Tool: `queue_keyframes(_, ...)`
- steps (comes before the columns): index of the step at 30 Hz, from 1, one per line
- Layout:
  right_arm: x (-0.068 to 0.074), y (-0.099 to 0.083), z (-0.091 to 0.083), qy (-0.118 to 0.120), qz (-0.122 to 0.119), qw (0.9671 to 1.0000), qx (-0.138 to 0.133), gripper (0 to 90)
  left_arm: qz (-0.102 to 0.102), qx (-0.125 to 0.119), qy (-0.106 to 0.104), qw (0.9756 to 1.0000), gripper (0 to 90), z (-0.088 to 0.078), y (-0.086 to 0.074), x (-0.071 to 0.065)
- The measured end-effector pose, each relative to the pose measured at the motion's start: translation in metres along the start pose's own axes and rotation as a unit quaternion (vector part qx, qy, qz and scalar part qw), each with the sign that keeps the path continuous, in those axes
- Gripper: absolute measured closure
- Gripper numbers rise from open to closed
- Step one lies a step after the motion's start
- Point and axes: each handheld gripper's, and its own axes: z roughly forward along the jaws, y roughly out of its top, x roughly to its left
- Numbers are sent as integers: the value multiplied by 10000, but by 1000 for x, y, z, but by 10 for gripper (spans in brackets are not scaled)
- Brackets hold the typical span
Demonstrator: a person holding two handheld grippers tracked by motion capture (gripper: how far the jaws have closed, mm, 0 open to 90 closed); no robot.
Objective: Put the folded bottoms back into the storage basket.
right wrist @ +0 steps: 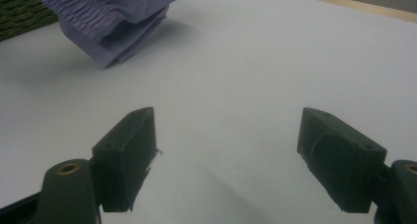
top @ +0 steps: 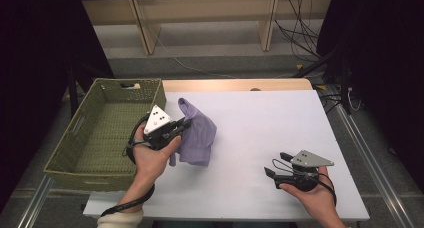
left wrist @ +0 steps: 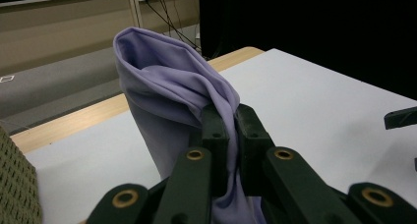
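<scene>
Left gripper point(top: 182, 124) clamps lilac cloth point(top: 197, 133) above white table point(top: 270, 123).

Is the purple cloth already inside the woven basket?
No, the purple cloth is clamped in the left tool over the white table, beside the green woven basket.

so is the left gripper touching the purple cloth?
Touching. In the left gripper view the left gripper has its jaws clamped on a fold of the purple cloth.
</scene>
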Motion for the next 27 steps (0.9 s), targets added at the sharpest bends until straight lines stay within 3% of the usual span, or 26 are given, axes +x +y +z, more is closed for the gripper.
queue_keyframes(27,0,0,0,-3,-4,10000,-9,235,-68,-127,107,9998,840,-9,4,9)
